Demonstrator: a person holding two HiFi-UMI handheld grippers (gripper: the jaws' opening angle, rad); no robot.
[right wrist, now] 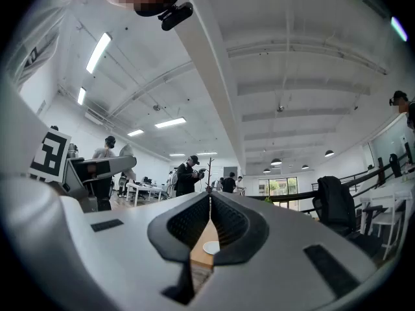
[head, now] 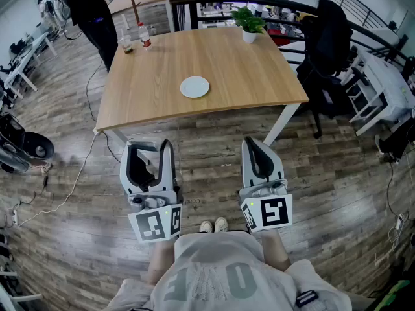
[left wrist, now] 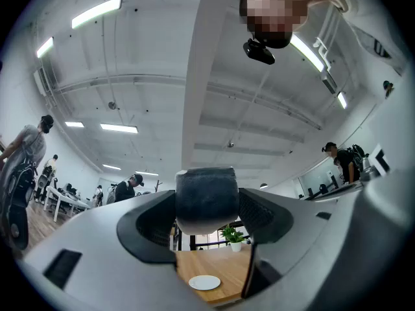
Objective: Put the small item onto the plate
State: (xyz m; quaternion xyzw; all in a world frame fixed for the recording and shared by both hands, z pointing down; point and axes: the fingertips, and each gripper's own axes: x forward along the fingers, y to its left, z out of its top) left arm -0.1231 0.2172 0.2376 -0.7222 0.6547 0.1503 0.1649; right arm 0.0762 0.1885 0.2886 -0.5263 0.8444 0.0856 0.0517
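Table (head: 246,76) plate (head: 194,87) — item (left wrist: 206,198) in left tongs (left wrist: 207,207)

We face open floor (head: 207,149) up to the wooden table (head: 249,76), bare around the white plate (head: 194,87); bottles (head: 145,37) hem its far left corner, a potted plant (head: 249,23) the far edge

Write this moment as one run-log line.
left gripper: shut on dark item | right gripper: shut, empty | plate: bare, on table

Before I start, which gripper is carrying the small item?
The left gripper: a dark grey item sits clamped between its wide-set jaws; the right gripper has its jaws shut, empty.
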